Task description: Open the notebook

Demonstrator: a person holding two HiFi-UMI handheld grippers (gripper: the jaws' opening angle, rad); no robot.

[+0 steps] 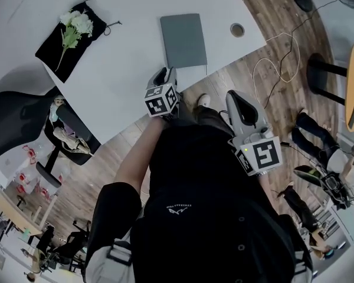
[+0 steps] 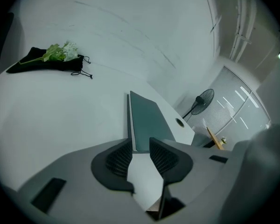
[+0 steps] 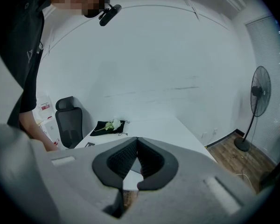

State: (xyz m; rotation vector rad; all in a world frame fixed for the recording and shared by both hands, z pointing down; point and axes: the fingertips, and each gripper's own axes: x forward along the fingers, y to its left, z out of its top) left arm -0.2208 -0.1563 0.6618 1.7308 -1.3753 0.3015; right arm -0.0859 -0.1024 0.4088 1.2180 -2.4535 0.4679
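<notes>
Left gripper point(image 2: 140, 143) has its jaws apart with nothing in them, hovering at the table's point(image 1: 124, 75) near edge and aimed at the closed grey notebook point(image 2: 149, 120) lying flat just past the tips. The right gripper point(image 3: 136, 141) is pinched together, empty, and well off to the side over the floor. My worry is that nothing pins the book. The cover sits flush, so a jaw could shove the whole thing along instead of getting under it, or bite every page at once.
</notes>
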